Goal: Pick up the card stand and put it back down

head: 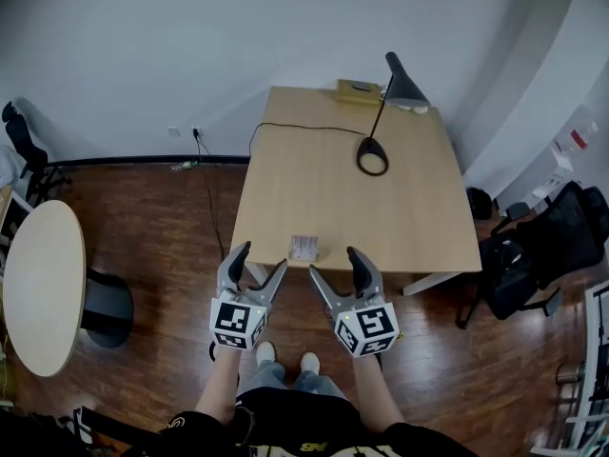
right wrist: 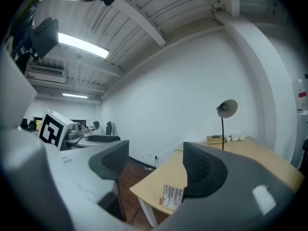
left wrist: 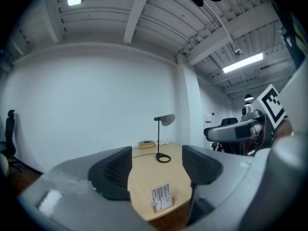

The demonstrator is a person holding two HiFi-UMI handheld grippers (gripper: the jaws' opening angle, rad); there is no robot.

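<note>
The card stand (head: 304, 248) stands at the near edge of the table (head: 400, 208), just ahead of both grippers and untouched. The left gripper (head: 263, 257) and right gripper (head: 334, 261) hold their jaws apart, gripping nothing.

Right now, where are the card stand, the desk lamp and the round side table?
card stand (left wrist: 161, 197): left gripper view, on its printed card face.
desk lamp (head: 404, 86): head view, on its black shade.
round side table (head: 38, 284): head view, on its pale top.
</note>
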